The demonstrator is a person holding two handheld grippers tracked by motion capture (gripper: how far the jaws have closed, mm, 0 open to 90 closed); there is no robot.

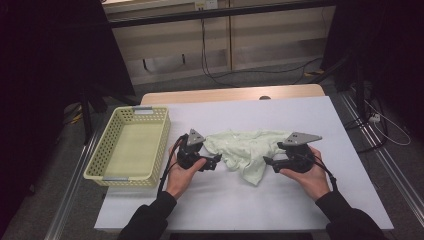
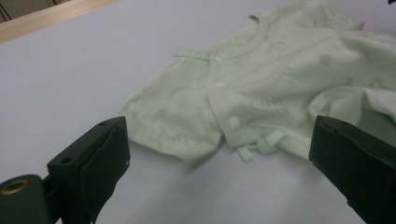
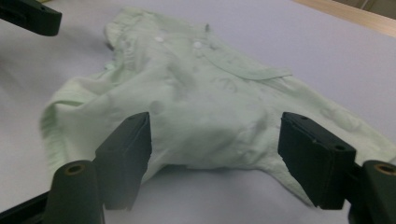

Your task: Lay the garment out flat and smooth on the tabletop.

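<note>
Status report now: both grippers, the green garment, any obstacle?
Left gripper open, right gripper open. Green garment crumpled on table, unheld. Basket at left, apart.

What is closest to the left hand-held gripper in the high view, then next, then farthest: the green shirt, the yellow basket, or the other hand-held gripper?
1. Green shirt, just to its right.
2. Yellow basket, to its left.
3. Right hand-held gripper, beyond the shirt.

Surface (image 1: pixel 300 200): white sheet over wood. On it: yellow basket (image 1: pixel 107 145) at left, crumpled pale green garment (image 1: pixel 250 147) mid-surface.
</note>
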